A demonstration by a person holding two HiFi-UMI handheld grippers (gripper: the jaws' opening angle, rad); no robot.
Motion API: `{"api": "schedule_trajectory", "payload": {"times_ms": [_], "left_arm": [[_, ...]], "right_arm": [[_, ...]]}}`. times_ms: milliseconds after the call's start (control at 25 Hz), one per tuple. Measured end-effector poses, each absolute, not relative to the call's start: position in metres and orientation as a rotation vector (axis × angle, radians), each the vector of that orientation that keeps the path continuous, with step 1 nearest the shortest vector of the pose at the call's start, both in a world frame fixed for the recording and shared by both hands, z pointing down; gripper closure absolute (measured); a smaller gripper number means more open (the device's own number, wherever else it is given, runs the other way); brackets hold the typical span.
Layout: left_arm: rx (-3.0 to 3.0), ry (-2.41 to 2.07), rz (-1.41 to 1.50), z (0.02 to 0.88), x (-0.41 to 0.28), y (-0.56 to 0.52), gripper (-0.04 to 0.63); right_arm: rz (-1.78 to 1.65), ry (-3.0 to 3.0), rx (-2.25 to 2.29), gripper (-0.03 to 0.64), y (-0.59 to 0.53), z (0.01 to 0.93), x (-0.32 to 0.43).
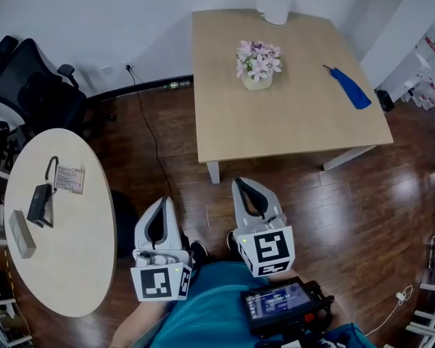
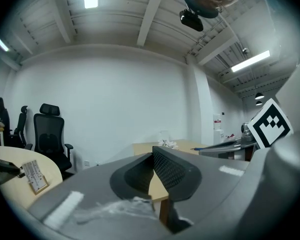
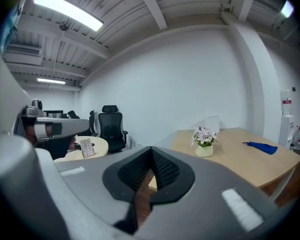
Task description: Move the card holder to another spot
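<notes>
The card holder (image 1: pixel 69 180), a small clear stand with a printed card, stands on the round pale table (image 1: pixel 80 267) at the left. It also shows in the left gripper view (image 2: pixel 35 176) and, far off, in the right gripper view (image 3: pixel 86 146). My left gripper (image 1: pixel 163 203) hangs over the wood floor, right of the round table, jaws closed together and empty (image 2: pixel 152 155). Beside it my right gripper (image 1: pixel 244 183) is also shut with nothing in it (image 3: pixel 151 151), pointing toward the square table (image 1: pixel 225 122).
On the square table are a flower pot (image 1: pixel 258 67), a blue object (image 1: pixel 350 87) and a white container (image 1: pixel 275 7). A black device (image 1: pixel 40 203) and a grey box (image 1: pixel 22 233) lie on the round table. An office chair (image 1: pixel 32 85) stands behind it.
</notes>
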State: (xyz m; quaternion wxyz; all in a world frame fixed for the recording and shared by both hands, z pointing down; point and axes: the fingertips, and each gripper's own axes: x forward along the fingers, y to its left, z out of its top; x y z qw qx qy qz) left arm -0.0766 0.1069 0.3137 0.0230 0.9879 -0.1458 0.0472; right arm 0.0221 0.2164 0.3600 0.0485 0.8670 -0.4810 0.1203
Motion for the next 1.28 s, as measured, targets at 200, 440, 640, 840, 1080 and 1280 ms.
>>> {"api": "schedule_trajectory", "payload": {"times_ms": [200, 440, 640, 840, 1080, 1280], "left_arm": [[3.043, -0.415, 0.178, 0.327, -0.093, 0.104, 0.580], [3.030, -0.374, 0.205, 0.339, -0.105, 0.102, 0.580], [3.042, -0.331, 0.218, 0.342, -0.104, 0.110, 0.580], [3.055, -0.302, 0.218, 0.344, -0.103, 0.117, 0.580], [3.062, -0.308, 0.227, 0.346, -0.111, 0.114, 0.581], [3.058, -0.308, 0.225, 0.345, -0.112, 0.114, 0.581]], "right_arm": [[0.375, -1.434, 2.637, 0.624, 0.215, 0.359, -0.003], [0.391, -1.398, 2.637, 0.624, 0.216, 0.362, -0.022], [0.435, -1.408, 2.628, 0.624, 0.217, 0.362, -0.034], [0.441, -1.405, 2.629, 0.624, 0.222, 0.366, -0.039], [0.424, -1.391, 2.646, 0.624, 0.225, 0.360, -0.041], [0.397, -1.384, 2.646, 0.624, 0.229, 0.362, -0.041]]}}
